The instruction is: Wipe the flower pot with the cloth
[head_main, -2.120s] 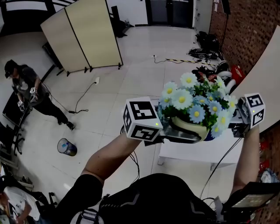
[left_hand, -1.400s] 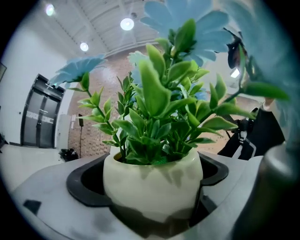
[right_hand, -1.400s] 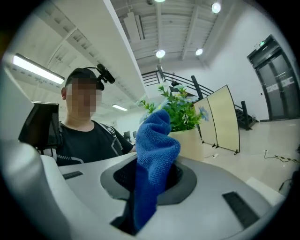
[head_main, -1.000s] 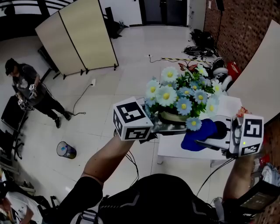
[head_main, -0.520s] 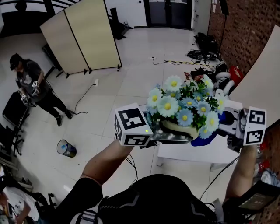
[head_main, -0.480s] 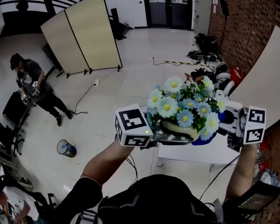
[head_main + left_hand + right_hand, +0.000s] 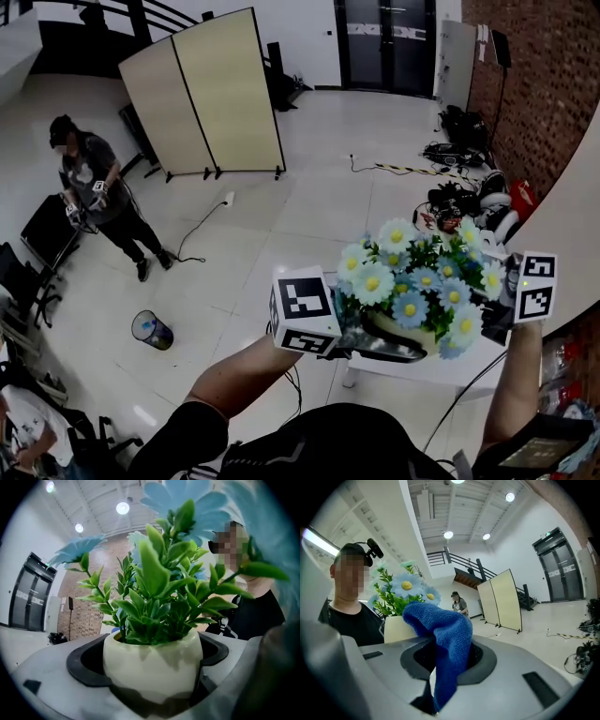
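Between left tongs (image 7: 151,691), pot (image 7: 152,660); right (image 7: 446,665), cloth (image 7: 443,630).

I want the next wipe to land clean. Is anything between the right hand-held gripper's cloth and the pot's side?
Nothing visible. In the right gripper view the blue cloth runs straight up to the cream flower pot, nothing between; the flowers sit above its rim.
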A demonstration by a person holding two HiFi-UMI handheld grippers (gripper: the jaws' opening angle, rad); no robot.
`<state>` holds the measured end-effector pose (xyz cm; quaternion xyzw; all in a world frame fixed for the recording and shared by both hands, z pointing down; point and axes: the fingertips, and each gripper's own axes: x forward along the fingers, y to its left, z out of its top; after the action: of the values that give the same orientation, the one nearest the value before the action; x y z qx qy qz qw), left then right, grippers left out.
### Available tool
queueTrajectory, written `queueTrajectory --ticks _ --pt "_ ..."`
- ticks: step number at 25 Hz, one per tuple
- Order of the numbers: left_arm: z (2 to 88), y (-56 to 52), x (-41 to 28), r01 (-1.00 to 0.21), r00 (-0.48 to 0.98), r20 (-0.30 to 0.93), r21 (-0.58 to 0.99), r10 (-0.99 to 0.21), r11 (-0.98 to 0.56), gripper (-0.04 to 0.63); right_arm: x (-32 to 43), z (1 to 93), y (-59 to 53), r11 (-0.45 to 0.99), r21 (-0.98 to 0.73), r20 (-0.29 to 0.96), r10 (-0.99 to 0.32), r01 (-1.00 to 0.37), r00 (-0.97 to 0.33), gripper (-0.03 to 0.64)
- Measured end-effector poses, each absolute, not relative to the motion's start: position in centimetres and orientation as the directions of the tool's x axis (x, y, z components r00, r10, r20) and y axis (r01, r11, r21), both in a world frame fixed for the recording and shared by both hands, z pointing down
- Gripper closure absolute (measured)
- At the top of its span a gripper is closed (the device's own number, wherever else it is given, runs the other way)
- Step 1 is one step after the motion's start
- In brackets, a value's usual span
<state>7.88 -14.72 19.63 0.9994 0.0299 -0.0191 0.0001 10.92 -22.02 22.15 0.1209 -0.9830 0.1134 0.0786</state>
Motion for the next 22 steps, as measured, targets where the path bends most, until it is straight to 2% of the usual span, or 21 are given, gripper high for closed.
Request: queueTrajectory --ticks 5,10,14,17,22 --pt "19.2 -14.3 7.9 0.078 0.997 -0.028 -0.015 0.078 -0.997 0.034 10.6 21.2 -23.3 0.967 -0.204 0.095 -0.135 -0.152 -0.986 0.54" --pt "20.2 -11.7 8.1 0.118 0.993 0.013 -0.036 0.118 -0.992 0.034 8.8 22.5 -20.3 0.986 -0.16 0.104 0.06 0.043 -0.993 0.54" --pt "20.1 -11.9 8.4 0.136 0.991 0.021 -0.032 0.135 -0.99 0.034 9.7 21.3 -18.4 0.974 -0.134 0.033 0.186 0.18 -0.982 0.54" --pt "20.5 -12.7 8.3 0.112 0.994 0.019 -0.036 0.111 -0.993 0.034 11.0 21.4 -17.8 0.982 -0.113 0.038 0.157 0.152 -0.987 0.54" --pt "21.0 -15.2 8.4 0.045 0.999 0.021 -0.004 0.045 -0.999 0.034 12.6 21.6 -16.7 0.996 -0.088 0.082 0.02 0.013 -0.996 0.54"
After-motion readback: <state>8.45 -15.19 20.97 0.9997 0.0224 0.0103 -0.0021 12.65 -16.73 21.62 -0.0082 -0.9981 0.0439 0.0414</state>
